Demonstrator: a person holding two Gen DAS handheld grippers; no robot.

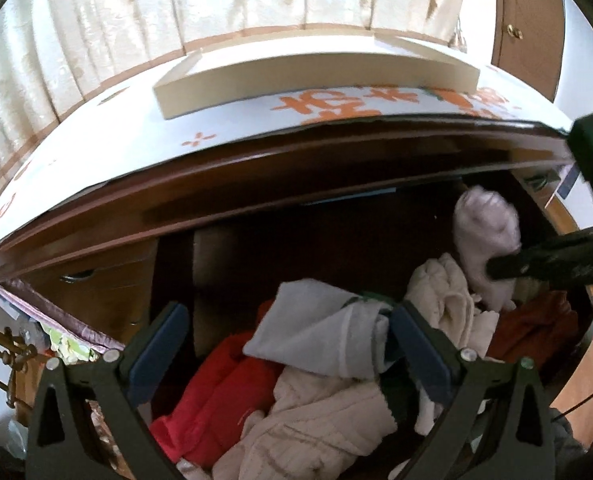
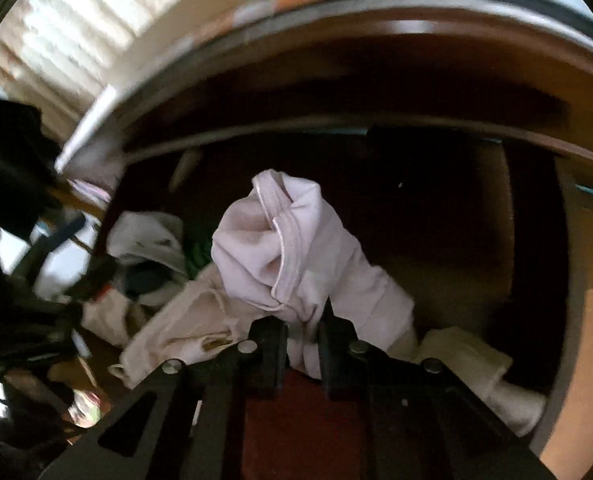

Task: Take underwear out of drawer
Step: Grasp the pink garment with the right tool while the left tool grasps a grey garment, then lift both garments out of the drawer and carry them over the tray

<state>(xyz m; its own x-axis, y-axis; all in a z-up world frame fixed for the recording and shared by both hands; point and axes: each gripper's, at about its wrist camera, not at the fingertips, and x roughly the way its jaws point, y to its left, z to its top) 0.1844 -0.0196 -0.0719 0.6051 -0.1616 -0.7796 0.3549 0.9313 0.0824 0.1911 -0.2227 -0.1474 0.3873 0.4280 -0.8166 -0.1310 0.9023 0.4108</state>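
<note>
Right gripper (image 2: pixel 304 330) clamped on pale pink underwear (image 2: pixel 292 248) above the drawer (image 1: pixel 256 216), left gripper (image 1: pixel 288 344) wide nearby; best lifted straight up, clear of neighbouring clothes.

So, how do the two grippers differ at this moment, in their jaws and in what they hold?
The right gripper is shut on the pale pink underwear and holds it raised above the pile; the left gripper stands wide open and holds nothing. The right gripper pinches its cloth at the bottom, while the left gripper only frames a grey garment lying in the drawer. Both point into the same open drawer.
</note>
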